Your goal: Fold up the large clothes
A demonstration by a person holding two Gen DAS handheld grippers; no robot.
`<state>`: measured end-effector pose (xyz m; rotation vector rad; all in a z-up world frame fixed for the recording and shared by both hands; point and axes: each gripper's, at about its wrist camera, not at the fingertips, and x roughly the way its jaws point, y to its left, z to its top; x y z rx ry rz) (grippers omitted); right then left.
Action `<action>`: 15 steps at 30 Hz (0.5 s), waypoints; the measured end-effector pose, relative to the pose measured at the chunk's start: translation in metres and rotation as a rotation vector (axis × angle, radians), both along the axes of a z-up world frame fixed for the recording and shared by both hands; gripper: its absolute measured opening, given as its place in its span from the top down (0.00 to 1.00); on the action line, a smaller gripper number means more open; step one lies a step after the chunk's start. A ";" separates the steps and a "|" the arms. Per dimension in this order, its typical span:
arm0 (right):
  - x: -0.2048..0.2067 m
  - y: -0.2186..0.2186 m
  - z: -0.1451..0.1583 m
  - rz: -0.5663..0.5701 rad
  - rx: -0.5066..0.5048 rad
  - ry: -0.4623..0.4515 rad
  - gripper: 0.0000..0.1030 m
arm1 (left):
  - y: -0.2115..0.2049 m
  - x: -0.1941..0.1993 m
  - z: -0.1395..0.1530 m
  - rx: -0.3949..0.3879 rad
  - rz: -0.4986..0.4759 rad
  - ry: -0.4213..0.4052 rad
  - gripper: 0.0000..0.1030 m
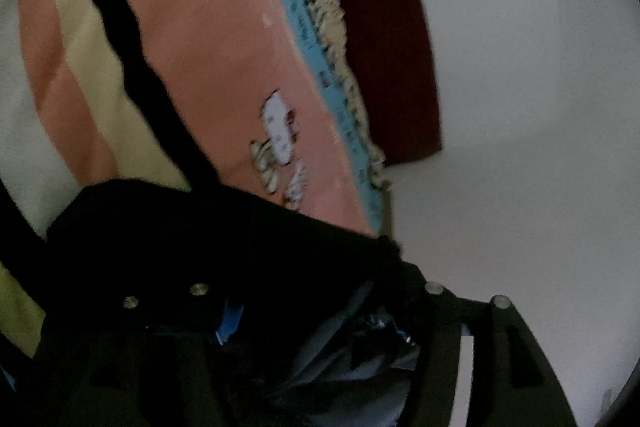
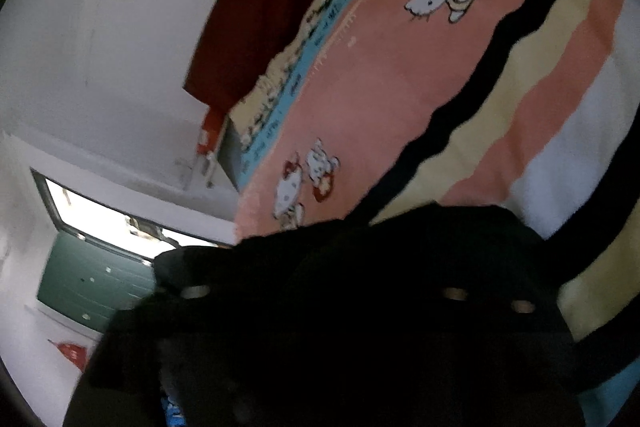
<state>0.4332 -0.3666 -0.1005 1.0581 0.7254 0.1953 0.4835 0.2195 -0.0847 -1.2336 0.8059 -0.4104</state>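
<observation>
- We are working on a dark garment point(image 1: 168, 227), which is lying bunched just ahead of and over the left gripper point(image 1: 320, 339); in the right wrist view the same dark garment point(image 2: 380, 267) is heaped directly in front of the right gripper point(image 2: 340, 367), hiding most of it.
- We are reading the left gripper as parted: its fingers point(image 1: 504, 331) are standing apart, with blue-grey cloth point(image 1: 352, 355) sitting between them, though we cannot tell whether the pads are pressing on it.
- The right gripper's jaws are too dark and covered for us to see; we judge them wide apart, and we cannot tell whether anything is caught in them.
- Beyond the garment, a striped blanket point(image 2: 440, 75) in pink, cream and black, printed with cartoon cats, is stretching ahead of both grippers, probably serving as the folding surface.
- Past the blanket's far edge, a dark red cloth point(image 1: 388, 59) is resting against the white wall point(image 1: 520, 107).
- Well off to the right gripper's left, a window point(image 2: 104, 215) is letting in light.
</observation>
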 end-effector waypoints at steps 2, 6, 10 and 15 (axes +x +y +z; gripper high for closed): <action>-0.006 -0.006 0.009 -0.015 -0.008 -0.017 0.16 | 0.008 -0.003 0.011 -0.007 0.010 -0.009 0.44; -0.020 -0.018 0.029 -0.040 -0.027 -0.038 0.16 | 0.022 -0.017 0.044 0.022 0.031 -0.039 0.44; -0.045 -0.020 0.061 -0.045 -0.077 -0.067 0.16 | 0.036 -0.040 0.077 0.076 0.057 -0.064 0.44; -0.074 0.000 0.098 0.020 -0.204 -0.100 0.16 | 0.029 -0.076 0.120 0.247 0.020 -0.073 0.44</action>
